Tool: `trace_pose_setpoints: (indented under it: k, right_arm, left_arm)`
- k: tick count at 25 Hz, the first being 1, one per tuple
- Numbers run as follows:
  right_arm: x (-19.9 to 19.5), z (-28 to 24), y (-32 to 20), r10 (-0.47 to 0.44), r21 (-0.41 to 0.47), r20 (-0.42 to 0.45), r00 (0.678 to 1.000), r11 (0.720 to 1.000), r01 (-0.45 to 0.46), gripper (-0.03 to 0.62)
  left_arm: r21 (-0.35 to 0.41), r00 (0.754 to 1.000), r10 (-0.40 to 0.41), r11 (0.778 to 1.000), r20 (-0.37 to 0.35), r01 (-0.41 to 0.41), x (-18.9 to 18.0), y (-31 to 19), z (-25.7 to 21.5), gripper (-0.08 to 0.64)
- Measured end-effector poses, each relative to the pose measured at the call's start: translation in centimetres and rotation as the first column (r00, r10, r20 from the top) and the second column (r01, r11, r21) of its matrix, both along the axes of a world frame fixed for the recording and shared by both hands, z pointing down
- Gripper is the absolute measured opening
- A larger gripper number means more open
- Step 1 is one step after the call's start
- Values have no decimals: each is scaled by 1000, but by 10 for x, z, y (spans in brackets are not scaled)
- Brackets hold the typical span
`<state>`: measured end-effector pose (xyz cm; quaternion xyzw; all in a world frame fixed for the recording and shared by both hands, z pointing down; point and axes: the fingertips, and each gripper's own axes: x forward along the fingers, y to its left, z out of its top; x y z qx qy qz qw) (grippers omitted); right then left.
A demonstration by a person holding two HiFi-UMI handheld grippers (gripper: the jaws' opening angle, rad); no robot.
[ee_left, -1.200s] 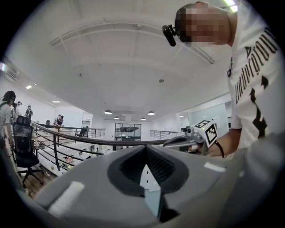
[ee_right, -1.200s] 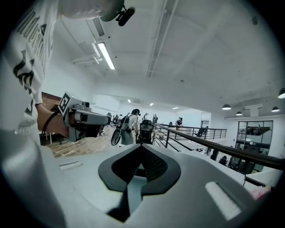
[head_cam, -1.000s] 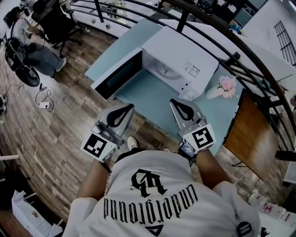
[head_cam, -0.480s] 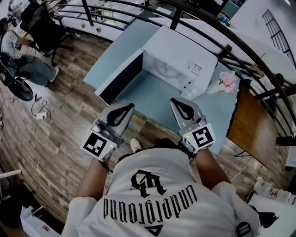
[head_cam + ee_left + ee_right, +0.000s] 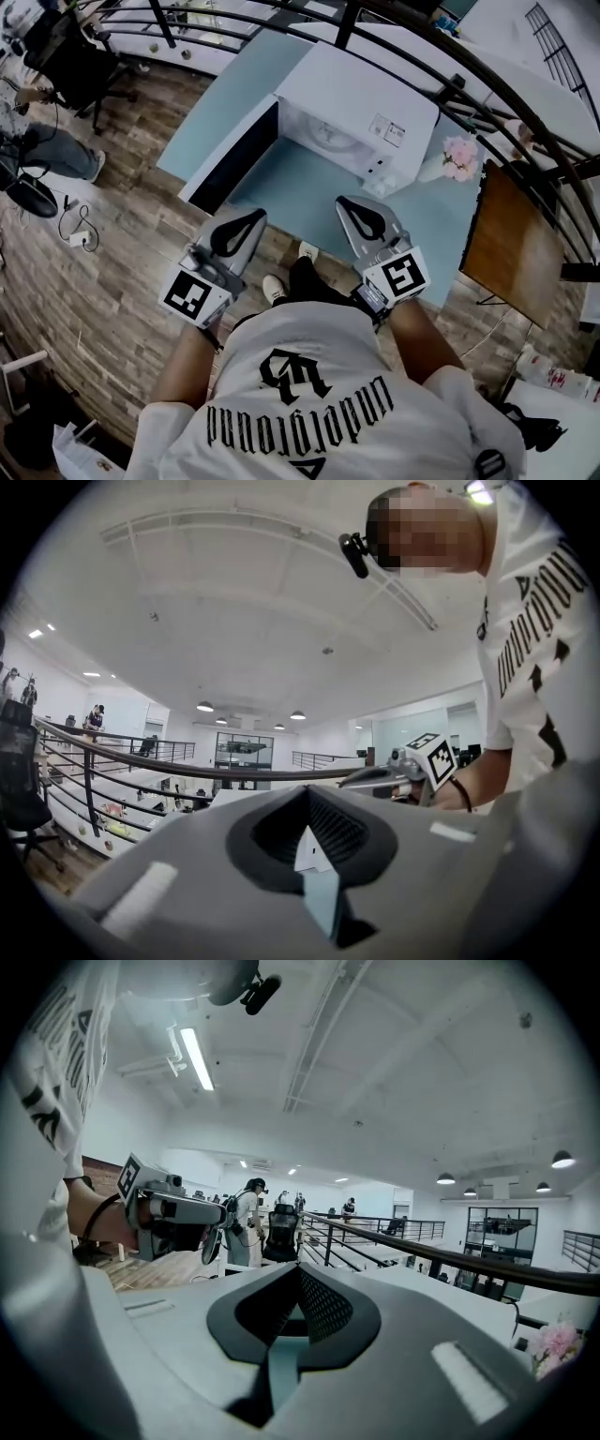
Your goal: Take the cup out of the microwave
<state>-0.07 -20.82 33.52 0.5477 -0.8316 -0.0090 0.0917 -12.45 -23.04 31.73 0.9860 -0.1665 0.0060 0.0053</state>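
A white microwave point(image 5: 361, 108) stands on the light-blue table point(image 5: 309, 202) with its door point(image 5: 230, 155) swung open to the left. Inside the cavity I see a pale round shape point(image 5: 330, 141); I cannot tell whether it is the cup or the turntable. My left gripper point(image 5: 255, 216) hangs shut and empty over the floor just short of the table's near edge. My right gripper point(image 5: 345, 202) is shut and empty over that edge. Both point level towards the microwave. In the left gripper view the left gripper point(image 5: 314, 855) frames white and blue; the right gripper point(image 5: 281, 1335) is shut too.
Pink flowers in a white vase point(image 5: 457, 167) stand right of the microwave, with a small white object point(image 5: 380, 187) at its front corner. A brown board point(image 5: 511, 248) stands at the table's right. A black railing point(image 5: 441, 66) runs behind. Office chairs point(image 5: 70, 66) stand on the wooden floor at left.
The person has stepped slightly closer to the table, and both grippers have drifted a little forward and down. Both jaws stayed shut. The microwave door remains open.
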Motion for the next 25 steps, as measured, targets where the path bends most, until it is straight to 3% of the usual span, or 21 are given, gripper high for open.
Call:
trace_pose_setpoints:
  k: [4,11,15,25]
  right_arm:
    - [13,8,-14,6,-9,14,1000,1000,-6,3]
    - [41,25,-43,28,-25,35,999,999,-27,5]
    - [56,42,-60,40,-41,49,998,998,-38,5]
    - [72,93,-99,50,-93,84,995,995,-42,8]
  left_arm:
    - [-67,999,7,998,42,-4,14,-8,7,49]
    - [-26,999,6,1000,51,-4,35,-37,29,49]
    - [-86,997,24,996,77,-18,56,-48,38,49]
    - [-101,993,63,993,97,-54,93,-89,72,49]
